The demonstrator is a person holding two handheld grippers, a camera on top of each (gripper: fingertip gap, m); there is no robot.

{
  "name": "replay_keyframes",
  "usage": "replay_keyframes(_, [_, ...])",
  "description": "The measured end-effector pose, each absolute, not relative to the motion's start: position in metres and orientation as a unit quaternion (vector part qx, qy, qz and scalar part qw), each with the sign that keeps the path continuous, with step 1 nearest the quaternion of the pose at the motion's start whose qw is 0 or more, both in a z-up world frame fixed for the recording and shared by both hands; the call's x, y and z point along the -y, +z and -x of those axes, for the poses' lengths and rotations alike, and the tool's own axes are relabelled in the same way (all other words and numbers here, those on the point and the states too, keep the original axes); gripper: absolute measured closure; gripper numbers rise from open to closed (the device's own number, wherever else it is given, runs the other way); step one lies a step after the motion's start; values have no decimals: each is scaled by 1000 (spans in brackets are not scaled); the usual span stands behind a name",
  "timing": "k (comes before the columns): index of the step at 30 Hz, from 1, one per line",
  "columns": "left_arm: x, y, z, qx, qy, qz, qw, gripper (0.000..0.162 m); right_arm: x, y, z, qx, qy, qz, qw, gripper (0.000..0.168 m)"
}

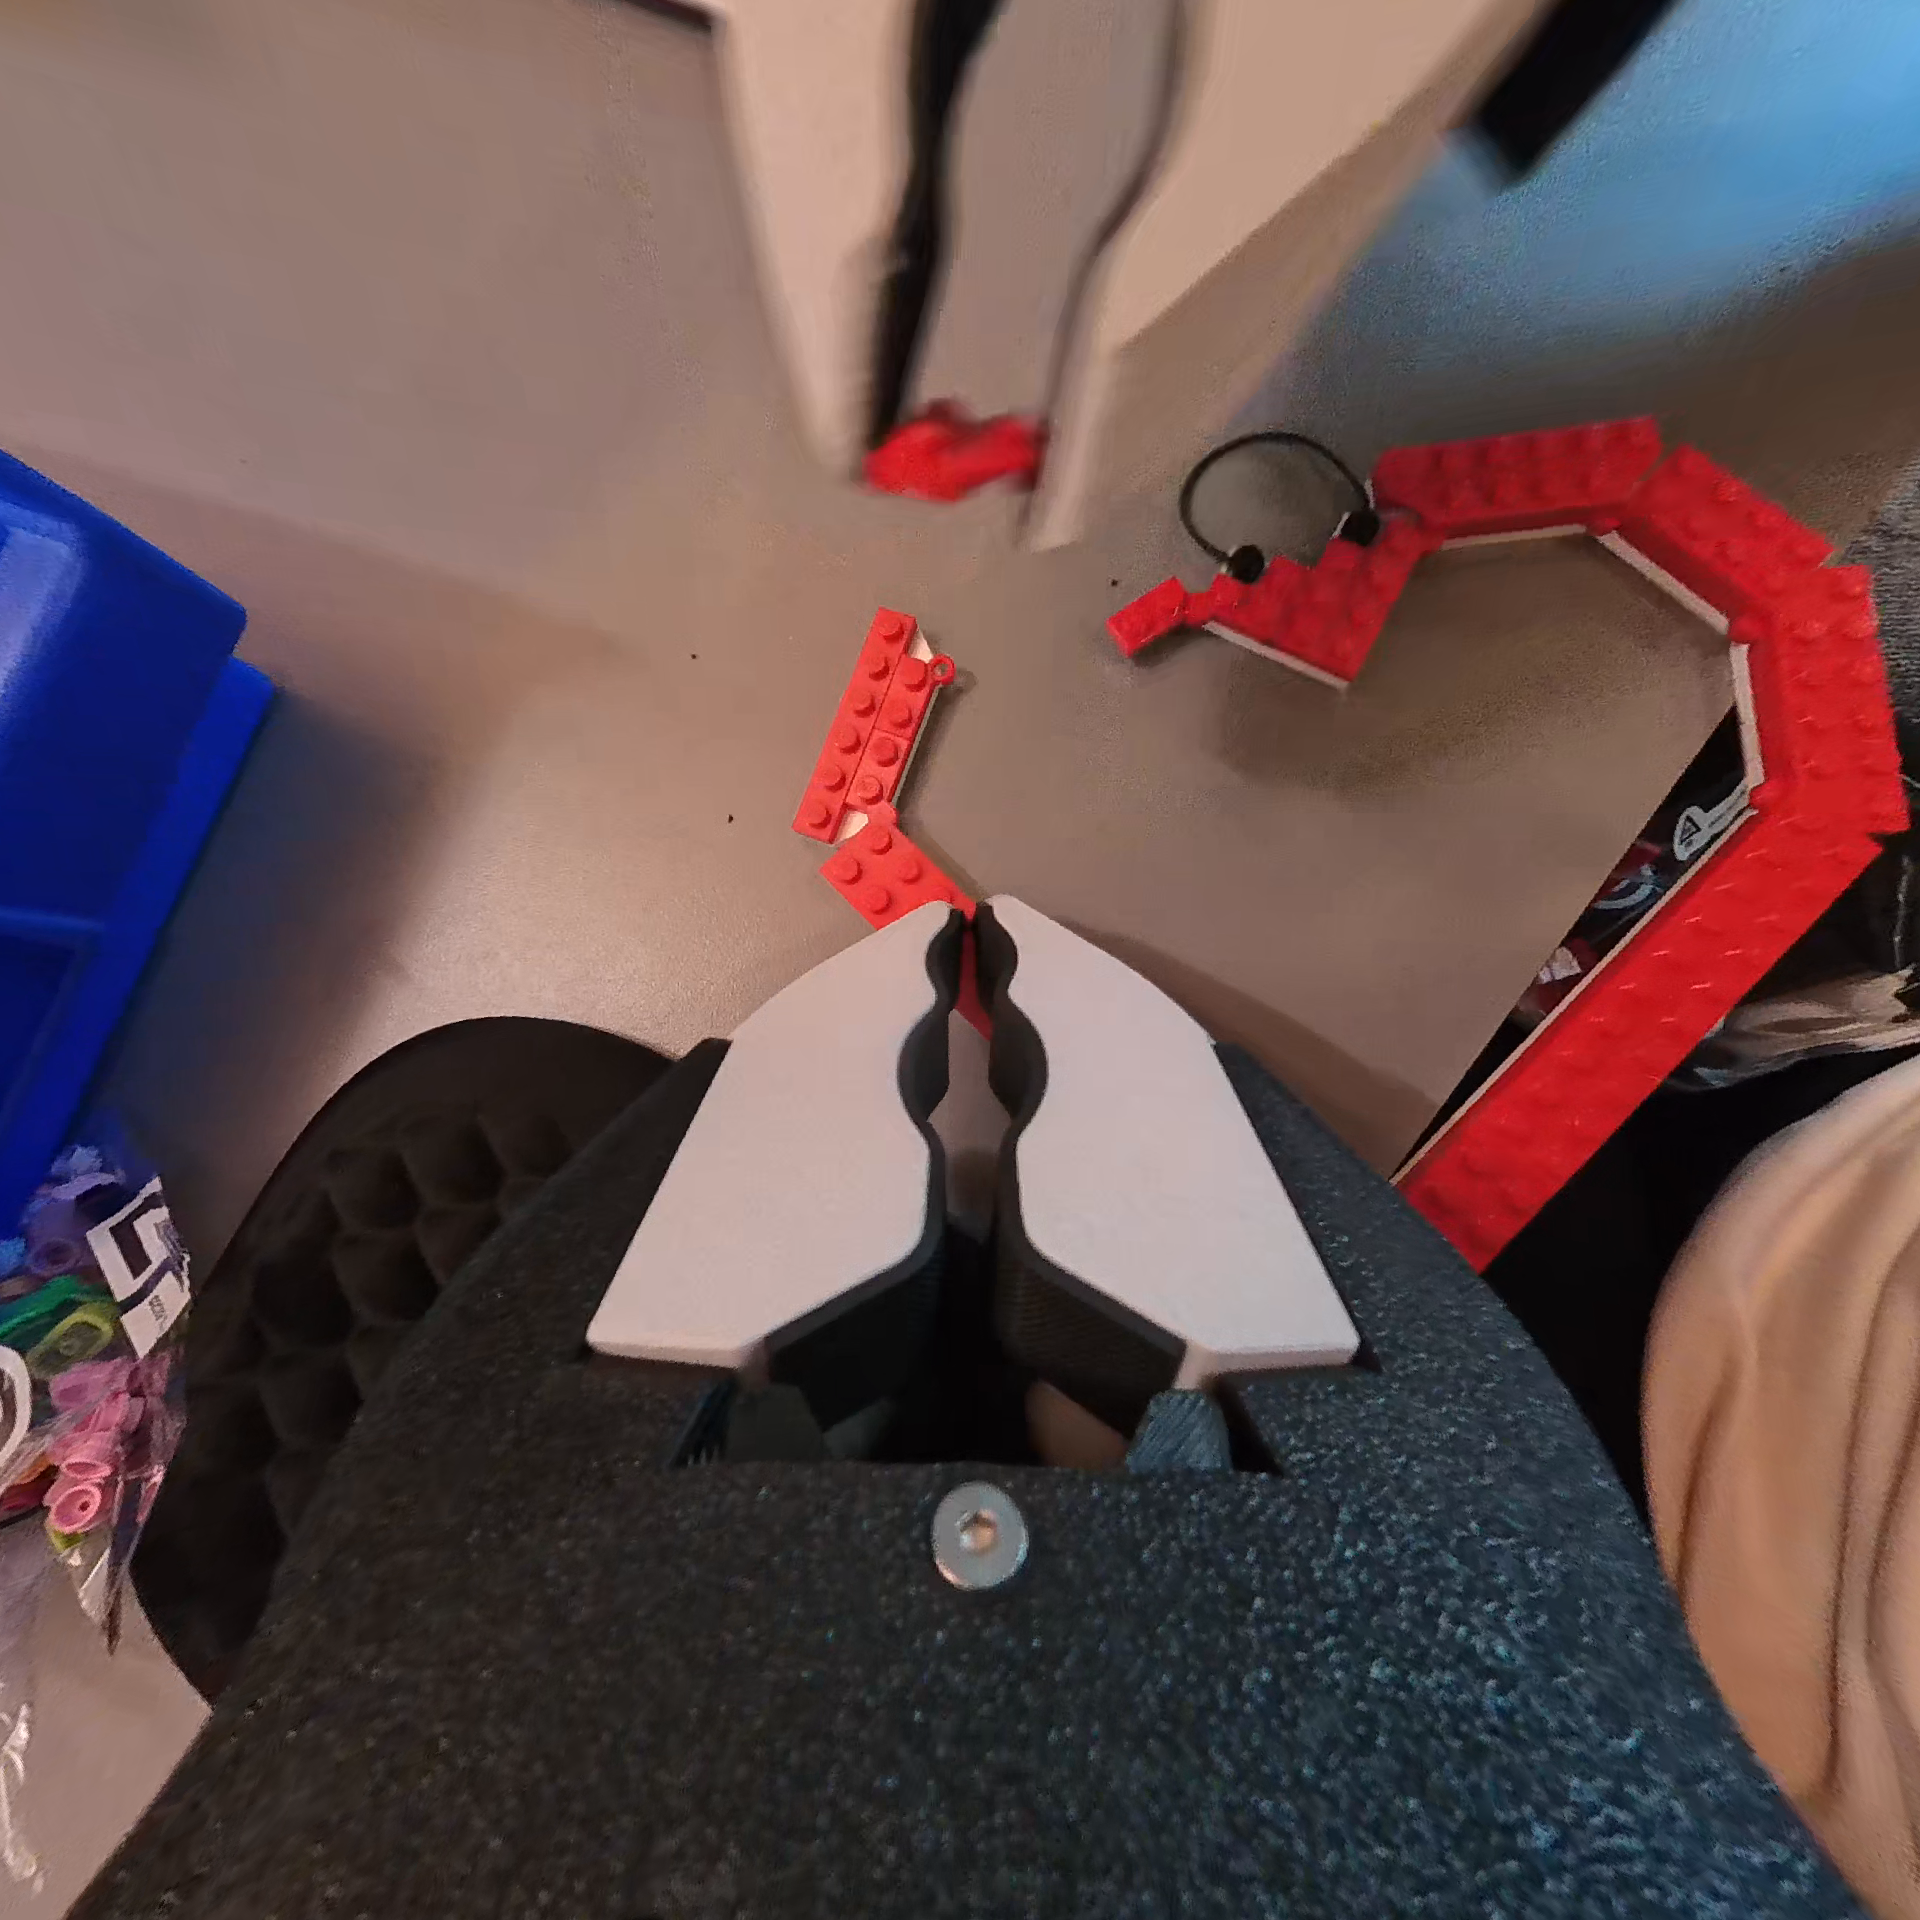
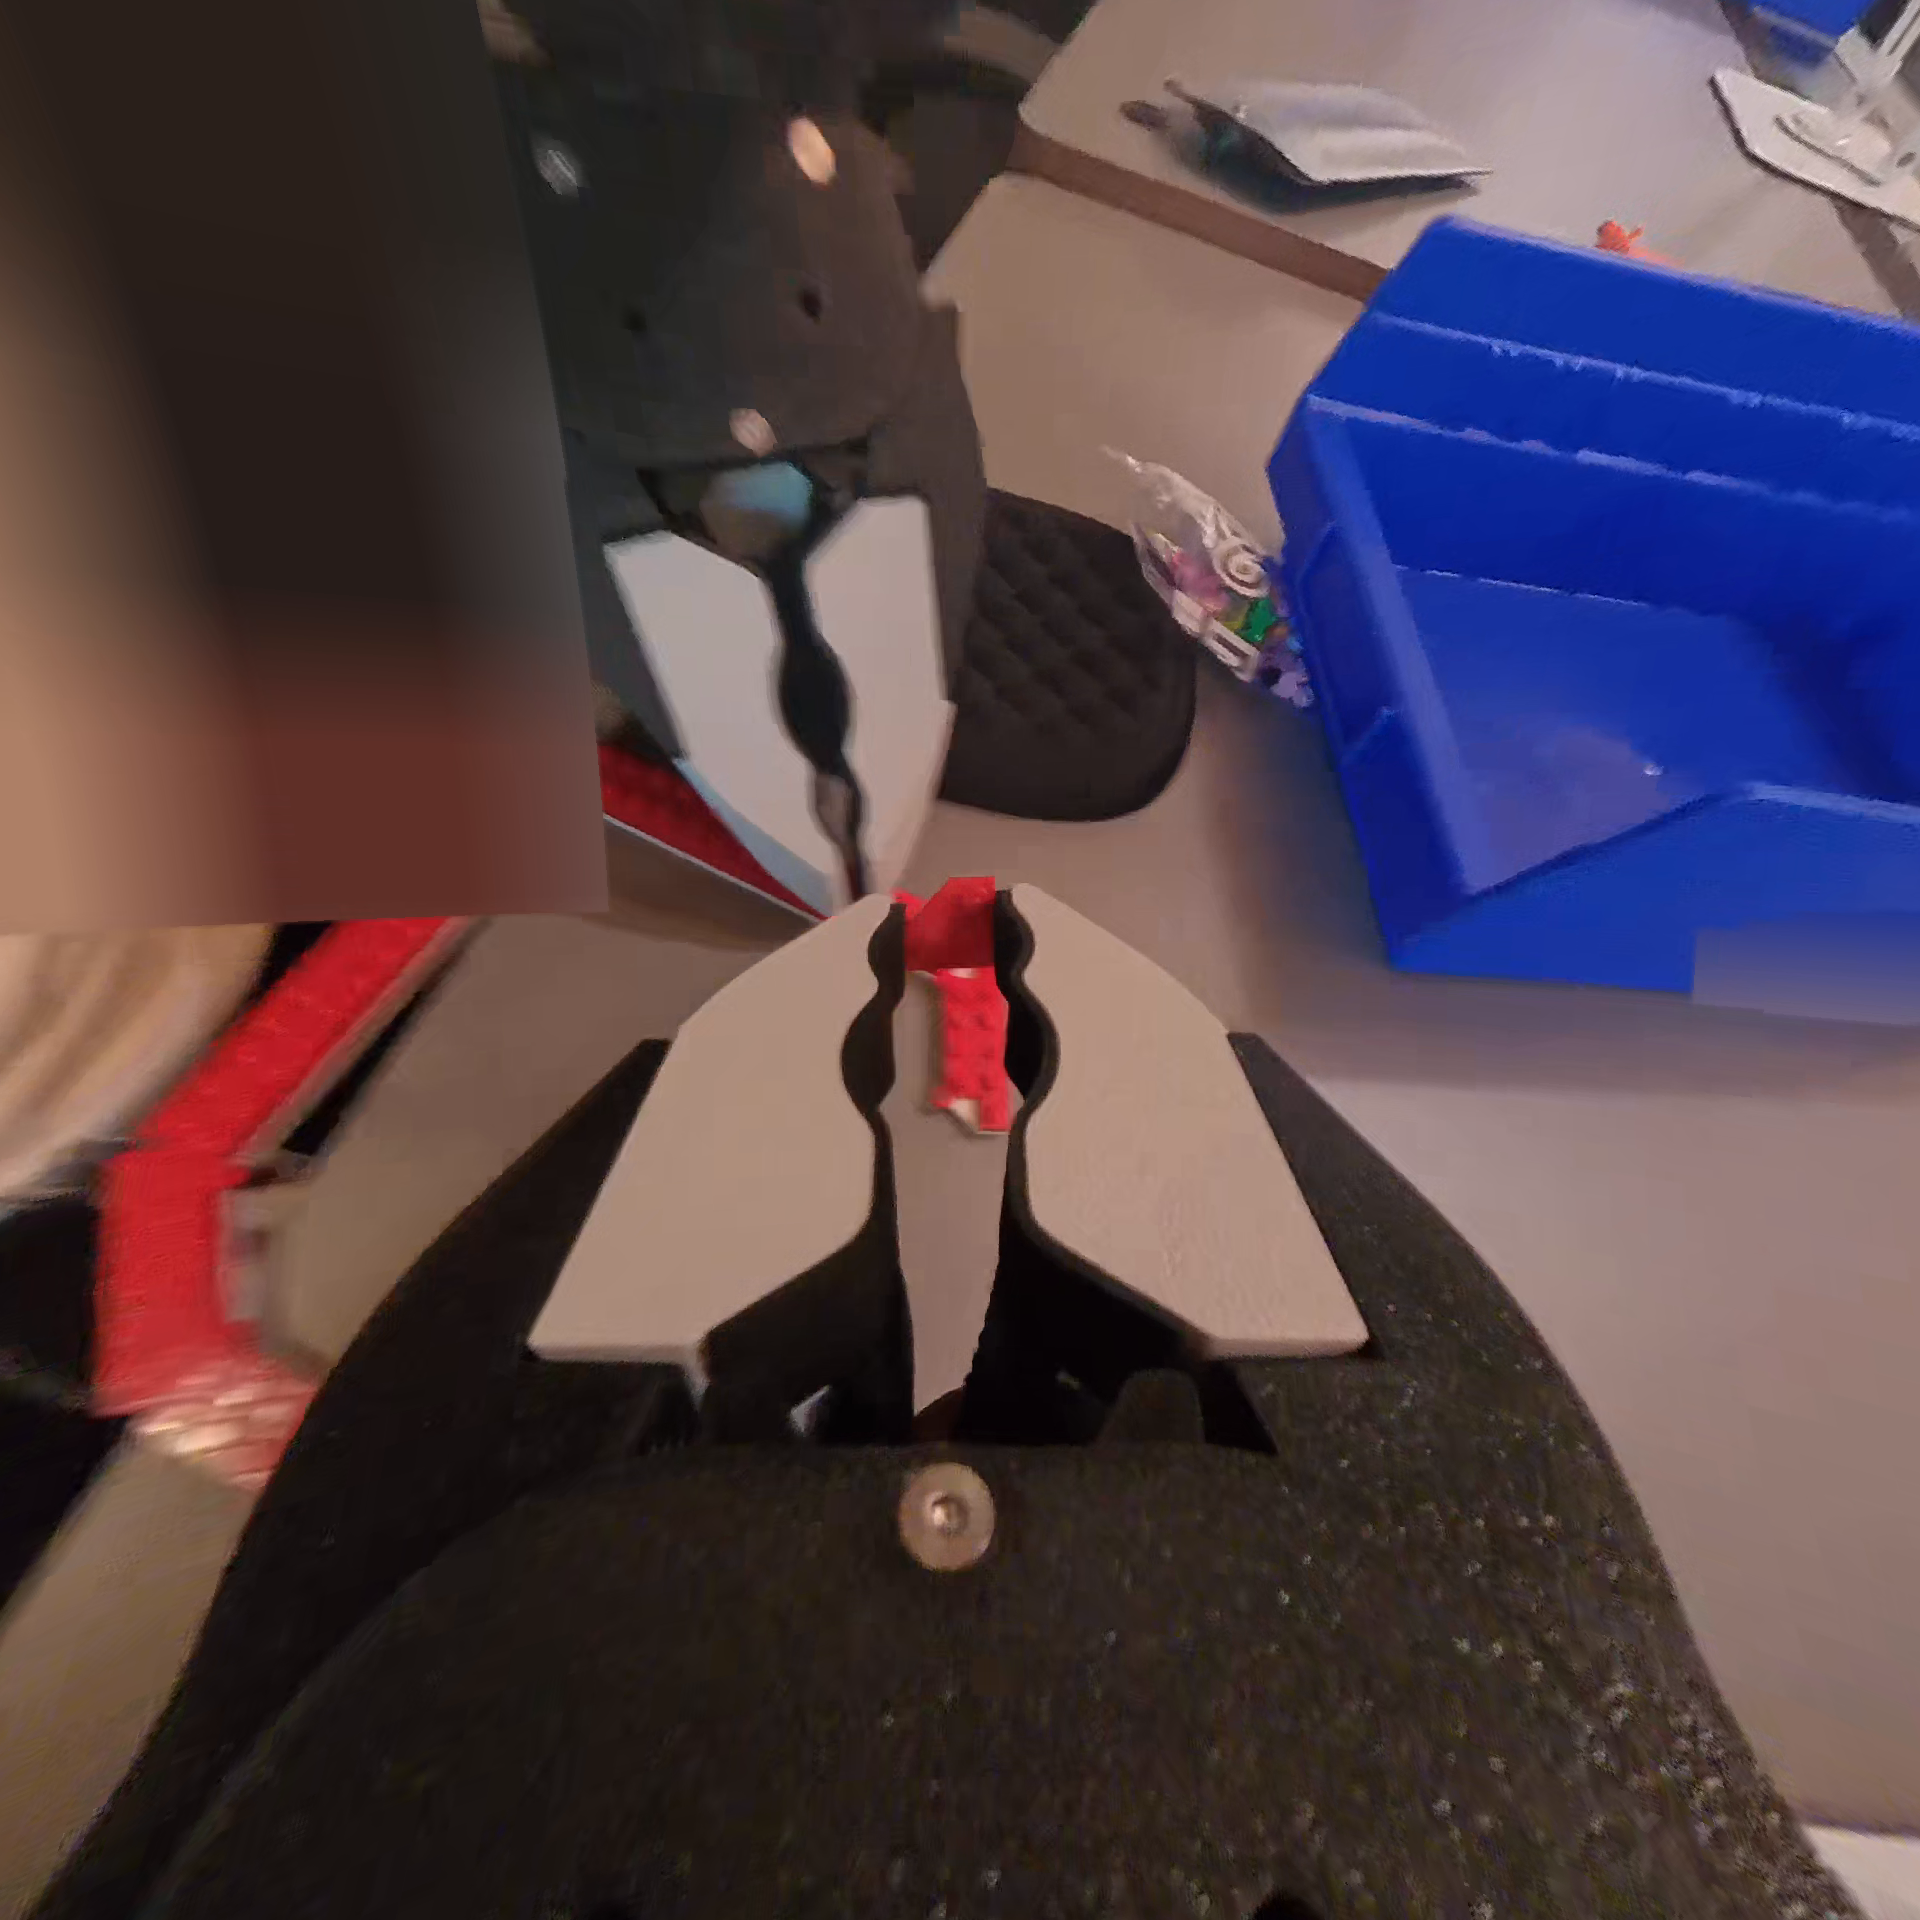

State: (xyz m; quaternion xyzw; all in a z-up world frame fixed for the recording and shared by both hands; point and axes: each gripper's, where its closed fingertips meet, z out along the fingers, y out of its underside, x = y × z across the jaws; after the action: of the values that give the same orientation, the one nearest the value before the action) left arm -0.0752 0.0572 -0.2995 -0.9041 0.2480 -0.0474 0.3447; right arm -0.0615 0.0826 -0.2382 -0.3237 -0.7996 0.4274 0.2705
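2 claws (image 1: 971, 914) (image 2: 948, 904) seemingly pinch red bricks (image 1: 894, 878).

- The large red brick-built heart-shaped frame (image 1: 1808, 727) runs off the right edge in the left wrist view.
- The blue plastic divided bin (image 2: 1621, 623) is cut off at the right edge in the right wrist view.
- The small red brick piece (image 1: 951, 457) far off is motion-blurred; its shape is unclear.
- The clear bag of small coloured pieces (image 1: 83, 1382) is cropped at the left edge.

Both grippers look alike: the left gripper (image 1: 971, 914) and right gripper (image 2: 951, 904) each have a speckled black textured body, one silver hex-socket screw at centre, and pale grey fingers (image 1: 821, 1122) with wavy black inner edges.
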Motion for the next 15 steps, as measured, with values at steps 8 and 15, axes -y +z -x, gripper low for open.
replay_keyframes(8, [-59,-299,76,-252,-43,904,343,160,30,-254,-67,778,470,378,175,152])
replay_keyframes(15, [-59,-299,76,-252,-32,907,335,159,25,-353,-104,788,276,504,219,151])
